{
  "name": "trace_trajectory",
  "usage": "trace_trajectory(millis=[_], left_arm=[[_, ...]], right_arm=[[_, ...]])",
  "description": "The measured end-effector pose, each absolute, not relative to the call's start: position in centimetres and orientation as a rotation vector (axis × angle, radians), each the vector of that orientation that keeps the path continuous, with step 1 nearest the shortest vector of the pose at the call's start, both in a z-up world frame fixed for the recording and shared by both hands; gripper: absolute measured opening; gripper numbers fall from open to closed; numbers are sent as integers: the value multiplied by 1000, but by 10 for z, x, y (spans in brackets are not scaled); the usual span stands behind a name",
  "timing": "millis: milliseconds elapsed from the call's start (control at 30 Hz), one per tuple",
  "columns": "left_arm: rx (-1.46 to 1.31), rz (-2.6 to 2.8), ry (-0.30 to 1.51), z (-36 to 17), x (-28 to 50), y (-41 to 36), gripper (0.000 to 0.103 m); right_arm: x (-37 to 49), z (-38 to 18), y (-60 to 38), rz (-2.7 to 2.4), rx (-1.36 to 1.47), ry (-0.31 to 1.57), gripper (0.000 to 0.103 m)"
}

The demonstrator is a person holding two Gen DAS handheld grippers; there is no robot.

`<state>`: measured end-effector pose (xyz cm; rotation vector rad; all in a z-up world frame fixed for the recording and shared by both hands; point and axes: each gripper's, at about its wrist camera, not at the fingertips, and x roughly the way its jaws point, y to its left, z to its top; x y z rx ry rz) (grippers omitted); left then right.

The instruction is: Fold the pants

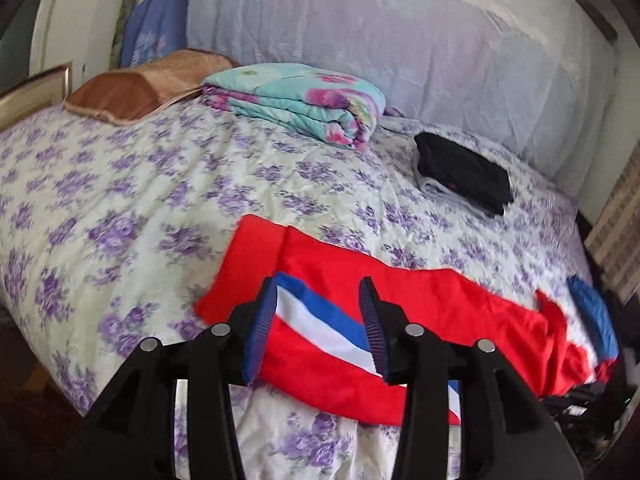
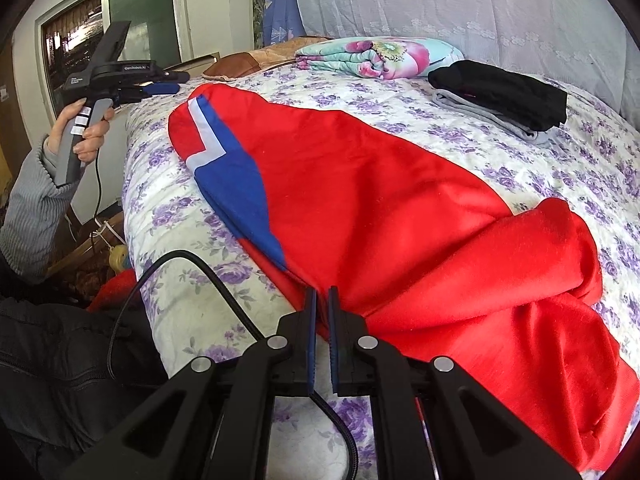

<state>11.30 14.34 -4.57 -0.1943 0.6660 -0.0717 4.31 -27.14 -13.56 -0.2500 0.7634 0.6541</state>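
My left gripper [image 1: 320, 308] stands partly open, nothing between its blue pads [image 1: 260, 328], held above the bed without touching cloth. Under it lie the red pants [image 1: 400, 292], blue and white stripe showing in the gap between the fingers. From the right wrist view, my left gripper [image 2: 176, 82] is up in the air at the far left edge of the bed, clear of the pants, my left hand [image 2: 86, 128] wrapped round its grey handle, grey ribbed sleeve [image 2: 28, 208] behind. Small white lettering on its black body, too small to read for sure. White label strips on the handle, unreadable.

My right gripper [image 2: 322, 300] is pinched nearly closed on the near edge of the pants, red cloth caught between the pads. A black cable [image 2: 224, 284] loops across the sheet just left of it.

The pants [image 2: 360, 200] lie lengthwise across the purple-flower bedspread [image 2: 520, 168], flat at the far end with the blue and white panel, bunched and rumpled on the near right side.

Behind them: folded black garment [image 2: 504, 92] on top of a grey one, a rolled floral quilt [image 2: 372, 56], a brown pillow [image 2: 236, 66]. Pale lace curtain [image 2: 460, 4] along the back. Window [image 2: 120, 20] at left.
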Motion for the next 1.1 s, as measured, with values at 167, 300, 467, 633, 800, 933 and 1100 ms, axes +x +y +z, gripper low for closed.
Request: trace_trajectory(millis=[167,300,467,633,800,933,1100], left_arm=[[57,113,725,-100,151,120,44],[169,158,667,-100,140,103,47],[-7,106,655,-87,131,119,49],[8,117,603,-75,119,112,62],[40,121,608,-77,121,106,66],[70,156,636,-92,130,108,66],[80,163,631,-95,130,107,66]], right_arm=[[43,-137,-275,654,-216,760,6],[45,-137,-275,655,-204,767,6],[46,-138,-277,655,-186,766,6],[46,-138,-277,651,-182,765,7],[46,-139,-278,649,-173,760,7],[45,-139,-278,649,-170,759,7],[46,-139,-279,649,-169,760,7]])
